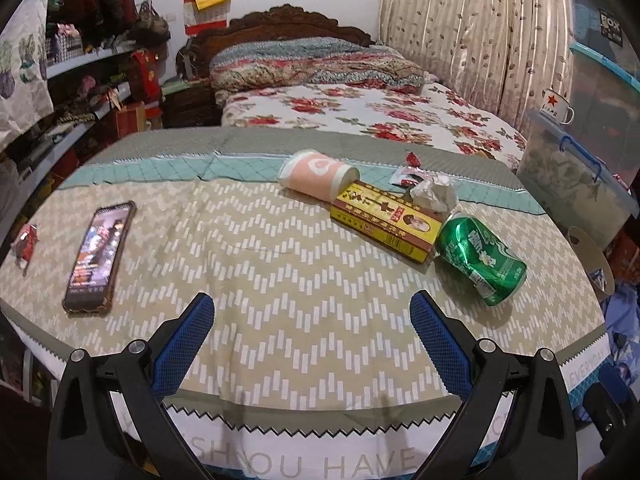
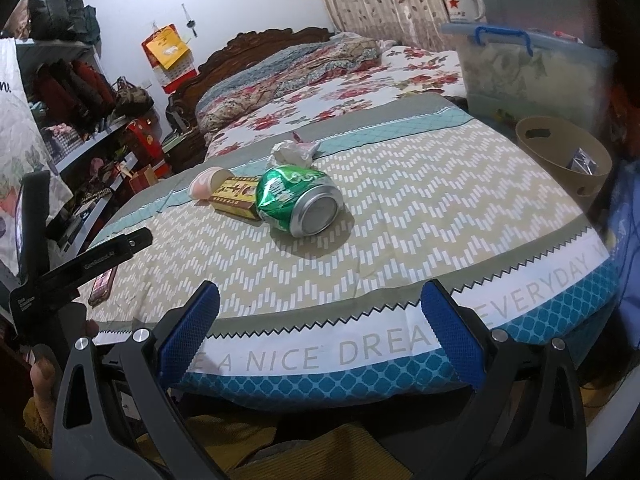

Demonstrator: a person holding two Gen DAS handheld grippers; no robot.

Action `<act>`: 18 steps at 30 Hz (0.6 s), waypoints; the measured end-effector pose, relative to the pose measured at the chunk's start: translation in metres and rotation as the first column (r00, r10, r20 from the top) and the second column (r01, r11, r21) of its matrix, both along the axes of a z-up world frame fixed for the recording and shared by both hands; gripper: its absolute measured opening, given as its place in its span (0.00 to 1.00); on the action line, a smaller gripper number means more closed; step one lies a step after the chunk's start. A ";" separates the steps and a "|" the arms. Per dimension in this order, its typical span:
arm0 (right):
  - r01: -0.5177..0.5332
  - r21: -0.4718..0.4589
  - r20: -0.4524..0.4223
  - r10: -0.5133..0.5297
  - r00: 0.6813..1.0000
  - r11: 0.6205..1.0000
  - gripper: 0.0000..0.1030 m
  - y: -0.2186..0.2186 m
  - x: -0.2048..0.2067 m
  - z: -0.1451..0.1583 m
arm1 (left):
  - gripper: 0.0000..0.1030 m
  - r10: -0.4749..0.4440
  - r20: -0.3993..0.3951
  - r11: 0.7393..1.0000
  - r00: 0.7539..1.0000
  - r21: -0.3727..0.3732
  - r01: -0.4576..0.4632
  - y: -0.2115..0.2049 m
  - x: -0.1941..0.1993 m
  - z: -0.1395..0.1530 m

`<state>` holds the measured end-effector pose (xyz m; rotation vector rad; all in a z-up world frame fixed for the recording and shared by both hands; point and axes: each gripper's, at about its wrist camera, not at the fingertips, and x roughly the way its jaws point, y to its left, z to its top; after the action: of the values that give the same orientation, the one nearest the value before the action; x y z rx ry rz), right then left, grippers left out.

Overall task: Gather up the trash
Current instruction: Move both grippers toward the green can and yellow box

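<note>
A crushed green can (image 1: 480, 258) (image 2: 298, 202) lies on its side on the chevron-patterned cloth. Beside it lie a yellow box (image 1: 386, 220) (image 2: 236, 196), a pink paper cup (image 1: 318, 174) (image 2: 206, 184), a crumpled white paper (image 1: 434, 192) (image 2: 290, 152) and a red wrapper (image 1: 410, 174). Another red wrapper (image 1: 25, 240) lies at the far left. A beige bin (image 2: 564, 160) (image 1: 592, 258) stands at the right edge. My left gripper (image 1: 312, 314) is open and empty near the front edge. My right gripper (image 2: 320, 302) is open and empty, in front of the can.
A phone (image 1: 98, 258) with a lit screen lies on the cloth at the left. A clear storage box (image 2: 528, 72) with a mug (image 2: 464, 6) on top stands behind the bin. A bed (image 1: 360, 112) lies beyond, shelves (image 1: 80, 92) at the left.
</note>
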<state>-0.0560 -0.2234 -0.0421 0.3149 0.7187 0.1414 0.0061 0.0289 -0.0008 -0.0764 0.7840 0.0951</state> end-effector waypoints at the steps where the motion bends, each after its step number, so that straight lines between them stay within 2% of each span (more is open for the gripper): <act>1: -0.005 0.004 -0.005 0.005 1.000 1.000 0.97 0.001 0.001 -0.001 | 0.92 -0.002 -0.005 1.000 1.000 -0.006 0.002 0.001 0.000 -0.001; 8: -0.036 0.037 -0.045 0.038 0.998 0.999 0.97 0.001 0.009 -0.007 | 0.92 0.017 0.004 1.000 1.000 -0.003 -0.017 0.006 0.005 -0.003; 14: -0.061 0.017 -0.067 0.062 0.996 0.998 0.97 0.006 0.020 -0.011 | 0.92 0.042 -0.024 0.999 0.999 -0.015 -0.042 0.010 0.018 -0.013; 18: -0.081 0.058 -0.089 0.086 0.992 0.995 0.97 0.002 0.032 -0.019 | 0.92 0.049 -0.014 0.999 0.999 0.006 -0.049 0.007 0.025 -0.015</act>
<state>-0.0245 -0.2210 -0.0612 0.3452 0.8198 0.2280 0.0306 0.0361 -0.0159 -0.0901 0.7960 0.1446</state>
